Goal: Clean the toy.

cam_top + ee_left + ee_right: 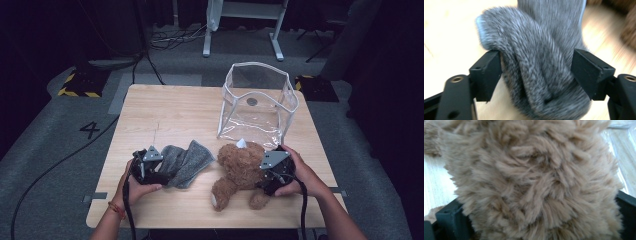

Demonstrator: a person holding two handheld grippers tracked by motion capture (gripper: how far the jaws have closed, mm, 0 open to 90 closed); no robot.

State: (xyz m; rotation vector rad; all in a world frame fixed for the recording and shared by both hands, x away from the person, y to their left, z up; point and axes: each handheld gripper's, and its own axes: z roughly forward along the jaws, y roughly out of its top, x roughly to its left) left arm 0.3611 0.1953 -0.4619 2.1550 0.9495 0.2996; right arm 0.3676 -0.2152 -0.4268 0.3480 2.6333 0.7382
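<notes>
Grey cloth: being straddled on the wooden surface by the left claw, jaws wide, pads seemingly just off it.
Brown teddy bear: lying beside the clear bag, being flanked by the right claw, spread wide.

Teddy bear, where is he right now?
In the high view the teddy bear lies on the table's near right part, just in front of the clear bag, with the right gripper against his side.
</notes>
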